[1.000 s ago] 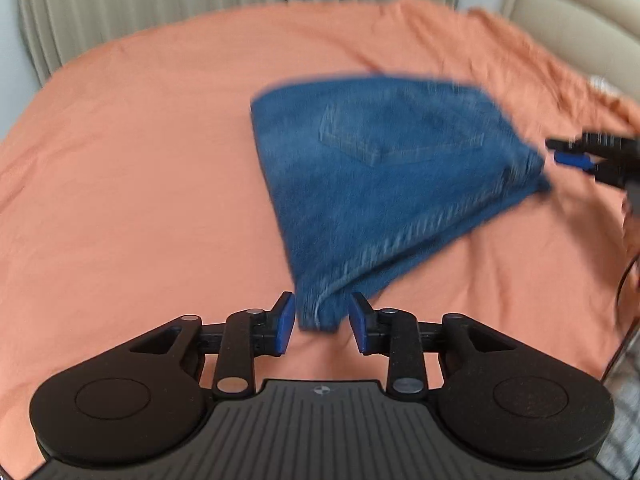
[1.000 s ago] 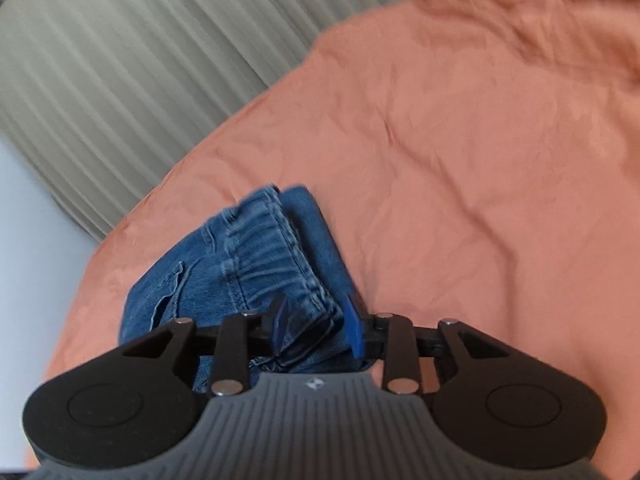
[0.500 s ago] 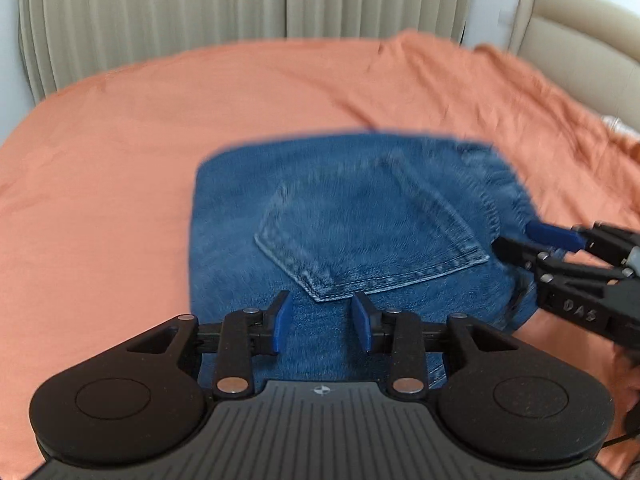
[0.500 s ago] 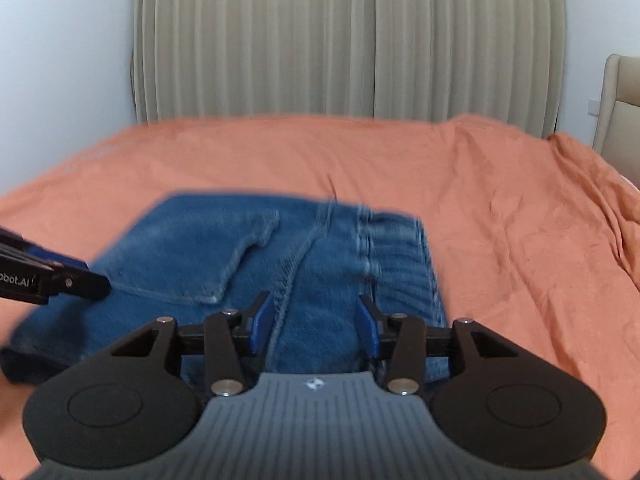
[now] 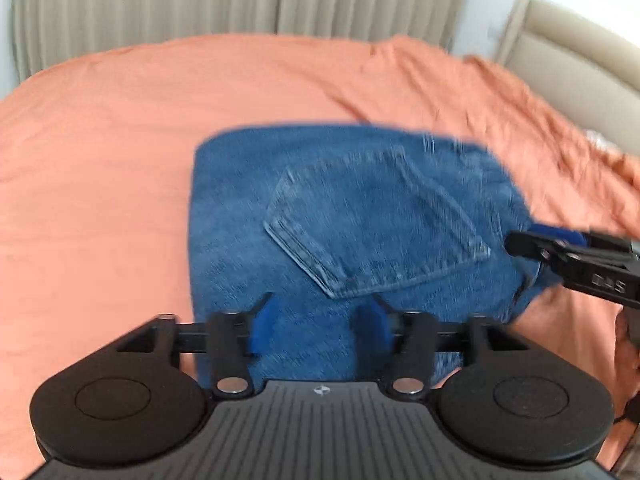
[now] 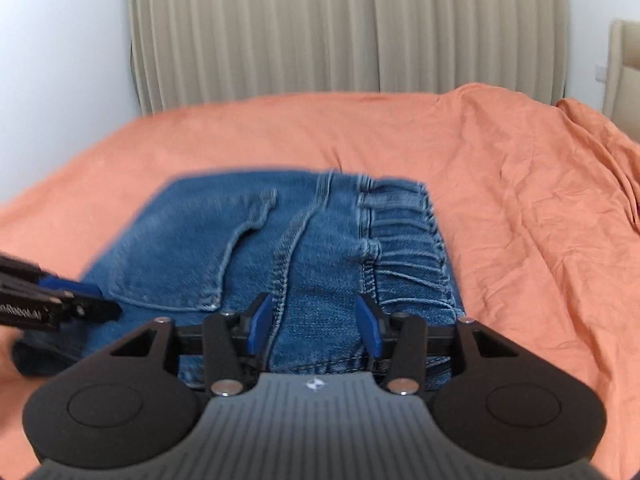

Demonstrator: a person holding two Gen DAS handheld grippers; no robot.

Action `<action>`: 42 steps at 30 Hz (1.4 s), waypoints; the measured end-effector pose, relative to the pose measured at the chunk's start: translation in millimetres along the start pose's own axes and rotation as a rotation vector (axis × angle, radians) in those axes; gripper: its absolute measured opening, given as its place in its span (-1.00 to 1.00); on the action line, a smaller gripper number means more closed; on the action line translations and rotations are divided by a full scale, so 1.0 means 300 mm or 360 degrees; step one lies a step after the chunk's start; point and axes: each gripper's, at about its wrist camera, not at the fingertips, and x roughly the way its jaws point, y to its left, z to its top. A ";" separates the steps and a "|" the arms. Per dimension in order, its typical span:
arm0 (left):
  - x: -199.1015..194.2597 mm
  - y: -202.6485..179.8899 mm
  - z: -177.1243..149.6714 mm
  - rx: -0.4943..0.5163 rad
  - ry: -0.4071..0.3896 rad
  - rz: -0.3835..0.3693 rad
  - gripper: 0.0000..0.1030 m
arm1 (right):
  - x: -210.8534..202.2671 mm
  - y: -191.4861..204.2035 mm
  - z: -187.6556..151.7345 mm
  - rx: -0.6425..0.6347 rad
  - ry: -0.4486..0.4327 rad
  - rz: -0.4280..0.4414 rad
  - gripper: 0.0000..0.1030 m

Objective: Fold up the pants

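The pants (image 5: 352, 216) lie folded mid-bedsheet (image 5: 100, 152); my left gripper (image 5: 318, 326) and right gripper (image 6: 314, 324) hover over them, both spread apart, gripping nothing; I judge I should press the bundle flat and square its edges.

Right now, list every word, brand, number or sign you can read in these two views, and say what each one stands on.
"DAS": white letters, upside down, on the side of the right tongs, left wrist view.
"...nRobot.AI": white print, start cut off and blurred, on the side of the left tongs, right wrist view.
Small round white emblem, no letters, on each gripper body.
The jeans show no readable label.
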 end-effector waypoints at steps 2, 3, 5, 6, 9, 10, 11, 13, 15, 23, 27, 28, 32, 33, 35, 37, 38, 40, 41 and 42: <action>-0.009 0.034 0.025 -0.0078 -0.0007 0.0011 0.42 | -0.051 -0.061 0.024 0.0162 -0.0114 0.0001 0.45; -0.005 0.057 0.041 -0.0121 0.0010 0.0019 0.43 | -0.051 -0.061 0.024 0.0162 -0.0114 0.0001 0.43; -0.001 0.105 0.062 -0.0205 0.0046 0.0042 0.44 | -0.067 -0.113 0.036 0.0282 -0.0173 -0.0032 0.43; 0.008 0.127 0.073 -0.0237 0.0063 0.0056 0.44 | -0.064 -0.139 0.040 0.0339 -0.0166 -0.0045 0.43; 0.039 0.181 0.104 -0.0304 0.0085 0.0082 0.46 | -0.020 -0.215 0.046 0.0465 -0.0065 -0.0035 0.44; 0.052 0.195 0.114 -0.0322 0.0104 0.0078 0.46 | -0.002 -0.234 0.050 0.0479 -0.0019 -0.0018 0.44; 0.062 0.207 0.121 -0.0337 0.0125 0.0074 0.46 | 0.017 -0.251 0.054 0.0489 0.0016 -0.0001 0.44; 0.090 0.227 0.131 -0.0362 0.0162 0.0078 0.46 | 0.067 -0.271 0.061 0.0475 0.0083 0.0007 0.44; 0.109 0.247 0.136 -0.0397 0.0178 0.0045 0.47 | 0.137 -0.304 0.067 0.0502 0.0196 0.0053 0.47; 0.190 0.328 0.133 -0.0539 0.0199 -0.0112 0.54 | 0.257 -0.412 0.088 0.0695 0.0398 0.0274 0.60; 0.212 0.372 0.112 -0.0661 0.0158 -0.0251 0.47 | 0.316 -0.475 0.077 0.0809 0.0480 0.0429 0.59; 0.220 0.378 0.110 -0.0677 0.0149 -0.0276 0.31 | 0.327 -0.483 0.073 0.0823 0.0490 0.0458 0.58; 0.230 0.377 0.117 -0.0718 0.0133 -0.0299 -0.35 | 0.336 -0.490 0.069 0.0834 0.0475 0.0526 0.20; 0.226 0.379 0.119 -0.0722 0.0126 -0.0276 -0.66 | 0.330 -0.486 0.074 0.0823 0.0468 0.0528 0.05; 0.213 0.385 0.123 -0.0735 0.0108 -0.0284 -0.84 | 0.302 -0.467 0.087 0.0766 0.0449 0.0525 -0.20; 0.190 0.373 0.135 -0.0692 0.0071 -0.0250 -0.87 | 0.285 -0.448 0.114 0.0720 0.0432 0.0503 -0.53; 0.173 0.364 0.141 -0.0652 0.0050 -0.0238 -0.88 | 0.271 -0.440 0.128 0.0710 0.0421 0.0485 -0.61; 0.136 0.351 0.154 -0.0624 0.0015 -0.0236 -0.88 | 0.243 -0.419 0.159 0.0684 0.0393 0.0468 -0.64; 0.117 0.352 0.162 -0.0628 0.0001 -0.0252 -0.88 | 0.220 -0.403 0.175 0.0656 0.0379 0.0459 -0.66; 0.098 0.353 0.170 -0.0630 -0.0008 -0.0265 -0.89 | 0.201 -0.382 0.193 0.0625 0.0361 0.0454 -0.68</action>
